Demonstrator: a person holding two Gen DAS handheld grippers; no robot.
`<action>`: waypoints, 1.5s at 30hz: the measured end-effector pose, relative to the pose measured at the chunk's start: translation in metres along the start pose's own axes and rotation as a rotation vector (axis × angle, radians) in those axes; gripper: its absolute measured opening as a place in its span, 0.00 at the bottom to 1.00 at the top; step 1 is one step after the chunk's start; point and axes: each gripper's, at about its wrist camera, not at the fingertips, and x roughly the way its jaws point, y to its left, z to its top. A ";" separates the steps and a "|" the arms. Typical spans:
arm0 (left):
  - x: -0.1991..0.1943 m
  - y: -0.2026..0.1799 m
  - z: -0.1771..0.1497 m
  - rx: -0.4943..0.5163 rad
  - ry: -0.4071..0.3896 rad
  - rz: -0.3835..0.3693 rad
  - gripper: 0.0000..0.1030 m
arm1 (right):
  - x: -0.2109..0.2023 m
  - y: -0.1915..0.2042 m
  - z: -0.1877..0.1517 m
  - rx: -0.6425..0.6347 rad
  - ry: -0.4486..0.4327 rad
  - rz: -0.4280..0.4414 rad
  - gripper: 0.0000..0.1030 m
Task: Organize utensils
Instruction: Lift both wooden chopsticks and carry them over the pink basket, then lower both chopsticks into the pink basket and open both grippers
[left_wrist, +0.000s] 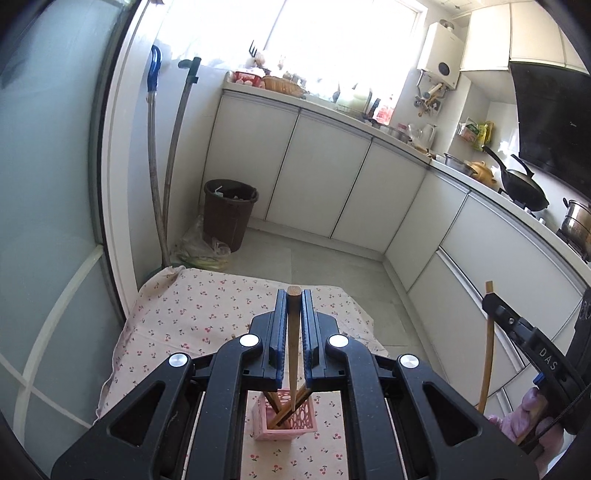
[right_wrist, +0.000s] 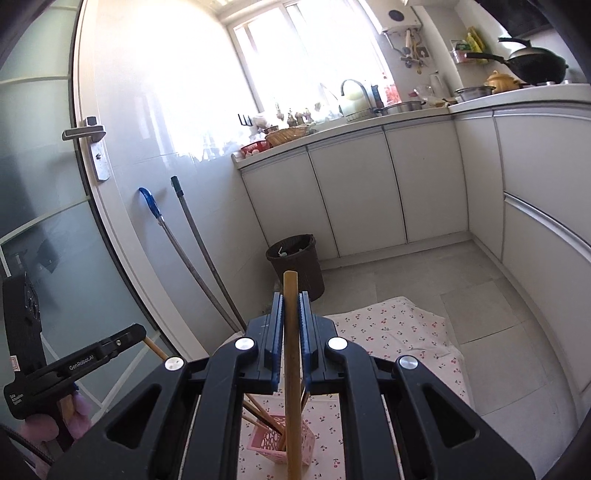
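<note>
Grip check: left hand-held gripper (left_wrist: 294, 295) clamps one round brown wooden chopstick (left_wrist: 293, 347); right hand-held gripper (right_wrist: 290, 299) clamps one pale bamboo chopstick (right_wrist: 291, 369). Both sticks hang above the pink perforated plastic holder (left_wrist: 284, 417) on cherry-print tabletop (left_wrist: 192, 317).

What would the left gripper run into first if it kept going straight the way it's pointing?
Probably the cloth at its far end, since the left gripper, shut on a chopstick, points slightly downward. Depth is unclear; it might clear the edge and reach the floor.
</note>
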 end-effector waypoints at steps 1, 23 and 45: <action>0.001 0.001 0.000 0.000 0.003 0.000 0.07 | 0.005 0.000 0.000 -0.011 0.023 0.007 0.08; 0.005 0.000 0.000 0.006 0.009 -0.003 0.07 | -0.002 0.002 0.003 -0.122 -0.071 -0.047 0.08; 0.015 0.002 -0.001 0.013 0.016 0.023 0.07 | -0.024 0.008 0.013 -0.029 -0.100 0.014 0.08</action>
